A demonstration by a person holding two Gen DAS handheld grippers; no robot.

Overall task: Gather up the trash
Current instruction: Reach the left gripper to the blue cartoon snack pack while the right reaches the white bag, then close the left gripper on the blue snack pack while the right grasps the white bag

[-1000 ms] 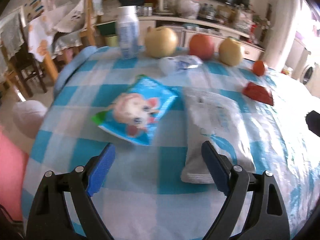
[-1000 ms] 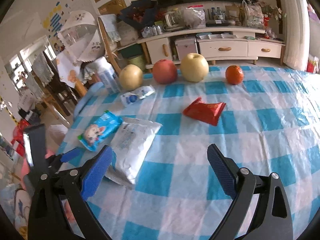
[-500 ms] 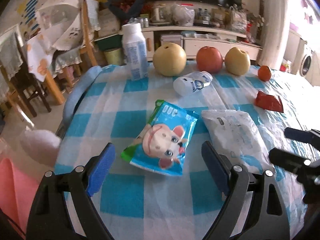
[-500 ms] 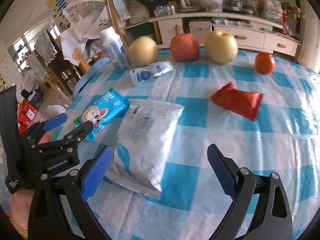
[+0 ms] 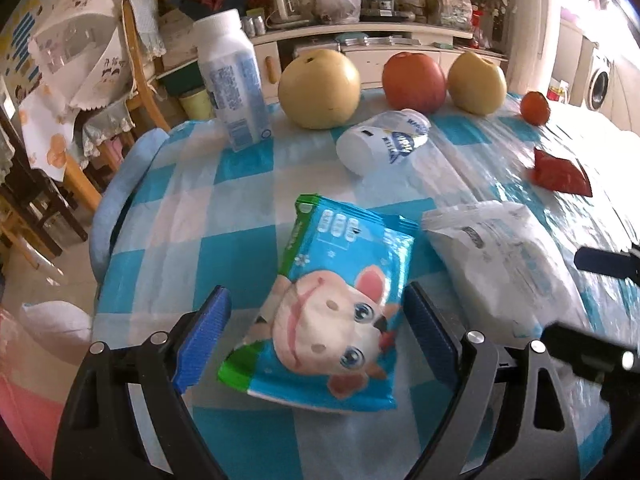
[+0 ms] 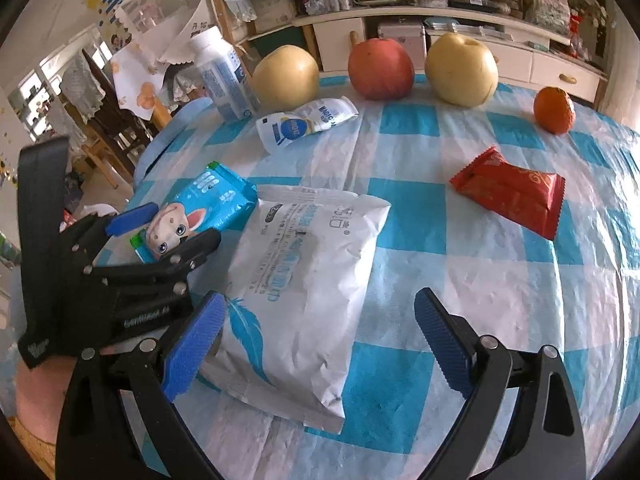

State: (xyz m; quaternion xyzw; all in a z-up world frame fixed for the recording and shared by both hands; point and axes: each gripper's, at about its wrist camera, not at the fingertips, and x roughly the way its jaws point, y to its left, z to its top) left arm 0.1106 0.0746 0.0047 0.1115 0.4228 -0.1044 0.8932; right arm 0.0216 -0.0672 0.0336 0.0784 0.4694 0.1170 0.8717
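Note:
A blue snack packet (image 5: 328, 312) printed with a cartoon cow lies flat on the checked tablecloth (image 5: 240, 208). My left gripper (image 5: 316, 336) is open and straddles it, pads apart from its sides. Just right of it lies a white packet (image 6: 304, 288) with a blue feather. My right gripper (image 6: 318, 346) is open around that packet's near end. From the right wrist view, the left gripper (image 6: 168, 228) sits over the blue packet (image 6: 208, 200). A red wrapper (image 6: 512, 196) and a crushed white pouch (image 6: 304, 122) lie farther back.
An upright milk bottle (image 6: 220, 76), two pears (image 6: 286, 78) (image 6: 460, 70), an apple (image 6: 380, 68) and an orange (image 6: 554, 110) line the table's far side. The table edge drops off at the left, with chairs (image 5: 140, 60) beyond it. A cluttered cabinet (image 6: 440, 24) stands behind.
Both grippers came forward and lower over the table. The blue packet now sits between the left fingers and the white packet between the right ones. Both stayed open.

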